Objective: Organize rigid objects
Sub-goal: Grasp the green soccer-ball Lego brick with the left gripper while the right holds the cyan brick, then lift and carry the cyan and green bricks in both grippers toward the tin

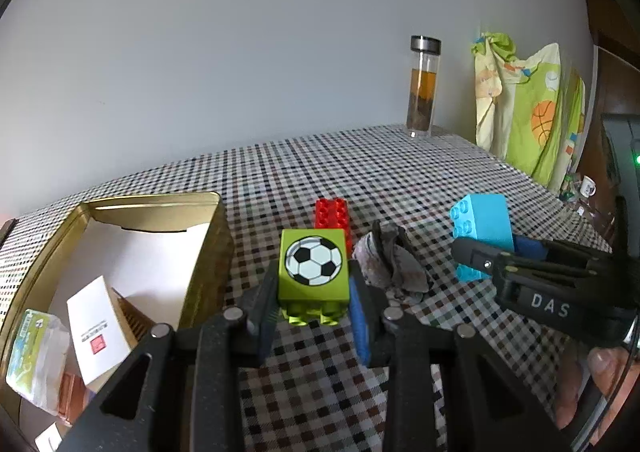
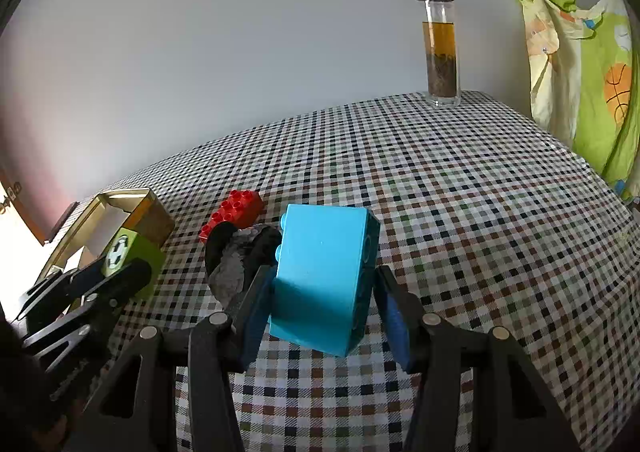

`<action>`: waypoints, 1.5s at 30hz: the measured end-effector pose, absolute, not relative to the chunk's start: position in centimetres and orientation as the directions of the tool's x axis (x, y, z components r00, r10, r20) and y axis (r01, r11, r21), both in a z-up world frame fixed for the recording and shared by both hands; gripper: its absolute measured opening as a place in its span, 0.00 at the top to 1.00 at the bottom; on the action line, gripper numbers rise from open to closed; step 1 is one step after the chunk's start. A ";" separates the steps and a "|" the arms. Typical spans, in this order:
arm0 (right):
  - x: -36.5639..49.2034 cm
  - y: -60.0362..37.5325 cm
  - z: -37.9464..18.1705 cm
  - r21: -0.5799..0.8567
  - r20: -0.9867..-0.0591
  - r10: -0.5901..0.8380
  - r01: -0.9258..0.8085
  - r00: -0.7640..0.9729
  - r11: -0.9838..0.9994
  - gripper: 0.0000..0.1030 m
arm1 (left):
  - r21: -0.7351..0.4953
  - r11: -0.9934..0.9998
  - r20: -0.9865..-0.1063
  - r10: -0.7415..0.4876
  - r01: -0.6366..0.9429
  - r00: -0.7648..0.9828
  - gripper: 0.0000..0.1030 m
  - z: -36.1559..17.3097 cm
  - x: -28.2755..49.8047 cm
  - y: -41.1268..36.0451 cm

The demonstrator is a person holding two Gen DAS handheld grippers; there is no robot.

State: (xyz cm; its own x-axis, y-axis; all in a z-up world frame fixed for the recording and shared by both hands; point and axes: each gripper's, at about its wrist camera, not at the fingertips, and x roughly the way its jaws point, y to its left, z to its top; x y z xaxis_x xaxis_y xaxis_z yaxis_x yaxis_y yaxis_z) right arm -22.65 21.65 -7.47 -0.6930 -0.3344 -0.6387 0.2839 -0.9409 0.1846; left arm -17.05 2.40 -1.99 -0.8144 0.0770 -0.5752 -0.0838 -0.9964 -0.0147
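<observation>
Left gripper (image 1: 314,306) fingers (image 1: 267,306) were clamped on the green football brick (image 1: 313,270), held above the checked worktop (image 1: 400,180) beside the open gold tin (image 1: 200,252). Right gripper (image 2: 324,304) fingers (image 2: 256,312) gripped the blue brick (image 2: 324,272). A red brick (image 2: 234,210) and a grey stone (image 1: 386,260) lay between them.
</observation>
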 end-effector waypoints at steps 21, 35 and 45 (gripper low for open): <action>-20.3 21.3 -6.1 0.126 -0.544 -0.312 0.291 -0.779 -0.948 0.48 | 0.002 -0.999 -0.491 0.030 -0.035 -0.871 0.71 -1.0 -14.5 2.1; -19.0 19.7 -5.8 0.130 -0.522 -0.356 0.341 -0.775 -0.931 0.48 | 0.013 -1.000 -0.441 0.010 -0.017 -0.897 0.71 -0.7 -12.7 1.9; -17.8 18.8 -5.6 0.098 -0.498 -0.360 0.361 -0.789 -0.927 0.48 | 0.020 -1.000 -0.409 -0.011 0.003 -0.913 0.71 -0.4 -11.2 1.6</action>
